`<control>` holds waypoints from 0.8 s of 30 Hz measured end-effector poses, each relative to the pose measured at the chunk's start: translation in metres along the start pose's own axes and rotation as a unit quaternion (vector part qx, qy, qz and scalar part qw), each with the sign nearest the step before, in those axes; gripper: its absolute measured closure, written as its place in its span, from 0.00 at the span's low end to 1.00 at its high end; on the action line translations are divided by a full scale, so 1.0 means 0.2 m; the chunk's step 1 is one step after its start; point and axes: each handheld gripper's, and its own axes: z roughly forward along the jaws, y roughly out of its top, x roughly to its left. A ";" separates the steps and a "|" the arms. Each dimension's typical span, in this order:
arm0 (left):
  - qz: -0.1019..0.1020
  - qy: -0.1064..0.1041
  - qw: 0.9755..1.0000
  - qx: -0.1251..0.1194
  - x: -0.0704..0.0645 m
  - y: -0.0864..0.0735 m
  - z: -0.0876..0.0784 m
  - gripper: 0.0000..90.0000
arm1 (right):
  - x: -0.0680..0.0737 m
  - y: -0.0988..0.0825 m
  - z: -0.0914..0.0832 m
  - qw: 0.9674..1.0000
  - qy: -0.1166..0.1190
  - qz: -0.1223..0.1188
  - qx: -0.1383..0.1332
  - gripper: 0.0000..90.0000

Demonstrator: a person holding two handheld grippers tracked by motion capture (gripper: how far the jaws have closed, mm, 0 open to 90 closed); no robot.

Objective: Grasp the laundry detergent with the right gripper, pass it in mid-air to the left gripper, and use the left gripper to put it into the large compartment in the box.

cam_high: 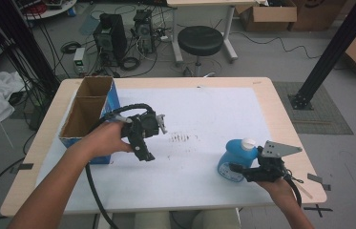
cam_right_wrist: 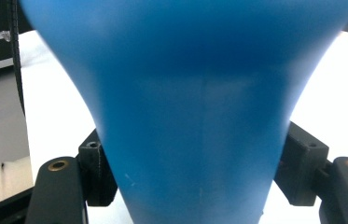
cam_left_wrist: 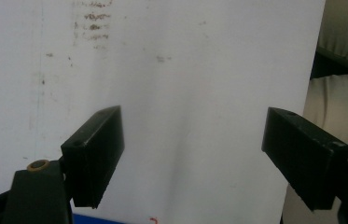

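A blue bottle with a white cap stands near the table's right front, and my right gripper is shut on its body from the near side. In the right gripper view the blue bottle sits squeezed between both black jaws. My left gripper hovers left of centre, beside the open cardboard box, with its jaws pointing down and toward the person. In the left gripper view the left gripper is open wide over the white sheet with nothing between the jaws.
A white sheet covers the wooden table, with dark smudges at its middle. The box has two compartments and blue sides. Beyond the table stand a black stool, computer towers and cables. A black post rises at right.
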 end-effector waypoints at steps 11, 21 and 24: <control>0.001 0.000 1.000 -0.001 0.00 0.00 0.00 0.24 | 0.00 0.00 -0.01 1.000 0.002 -0.006 -0.007 0.39; -0.002 -0.003 1.000 -0.003 -0.01 0.00 0.01 0.24 | 0.01 0.00 -0.01 1.000 0.006 -0.012 -0.010 0.46; -0.001 -0.003 1.000 -0.003 -0.01 0.00 0.01 0.24 | 0.01 0.00 -0.01 1.000 0.005 -0.013 -0.011 0.46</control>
